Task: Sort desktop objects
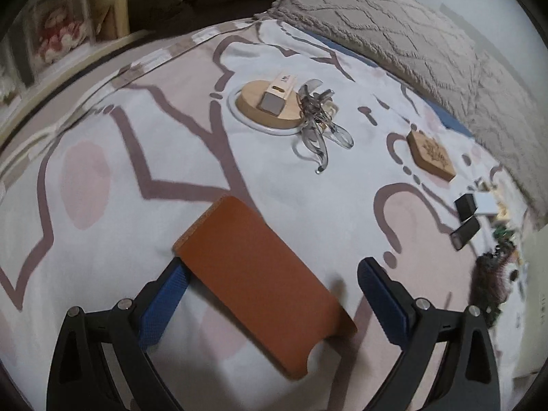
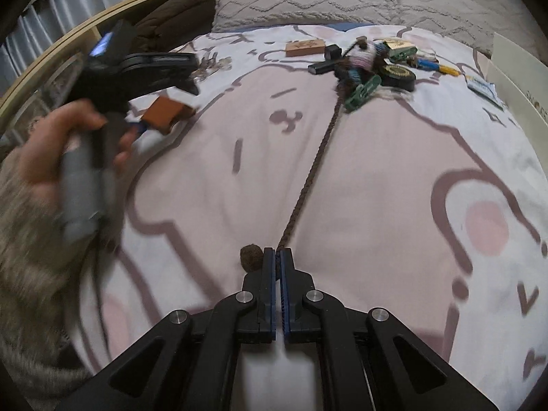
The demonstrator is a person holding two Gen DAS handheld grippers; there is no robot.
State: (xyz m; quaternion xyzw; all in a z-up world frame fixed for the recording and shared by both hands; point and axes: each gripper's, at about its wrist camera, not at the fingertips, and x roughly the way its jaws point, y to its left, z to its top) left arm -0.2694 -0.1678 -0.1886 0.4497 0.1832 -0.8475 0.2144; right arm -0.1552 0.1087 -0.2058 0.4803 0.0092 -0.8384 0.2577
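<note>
Left wrist view, left gripper point(image 1: 270, 274): the jaws stand wide apart, and the orange leather sleeve point(image 1: 263, 284) lies flat between them on the bed cover point(image 1: 102, 157). I cannot tell if the left blue pad touches the edge of the sleeve.
Left wrist view, farther back: a round wooden base point(image 1: 263, 109) in a white ring carries a small wooden block point(image 1: 277, 94). Clear hair clips point(image 1: 318, 126) lie just beside it, touching its rim.
Left wrist view, right side: a flat wooden coaster point(image 1: 431, 156) lies apart, then two small black boxes point(image 1: 465, 219) near the blurred heap at the edge.
Left wrist view, behind: a grey textured pillow point(image 1: 411, 34).
Right wrist view, right gripper point(image 2: 276, 257): the jaws are pressed together on a brown braided cord point(image 2: 308, 178), with its little pompom point(image 2: 251, 257) just left of the tips.
Right wrist view, cord: it runs up over the cover to a heap of small things point(image 2: 370, 65) near the pillow.
Right wrist view, left side: a hand point(image 2: 51, 150) in a fuzzy sleeve holds the other gripper above the orange sleeve; this part is blurred.
</note>
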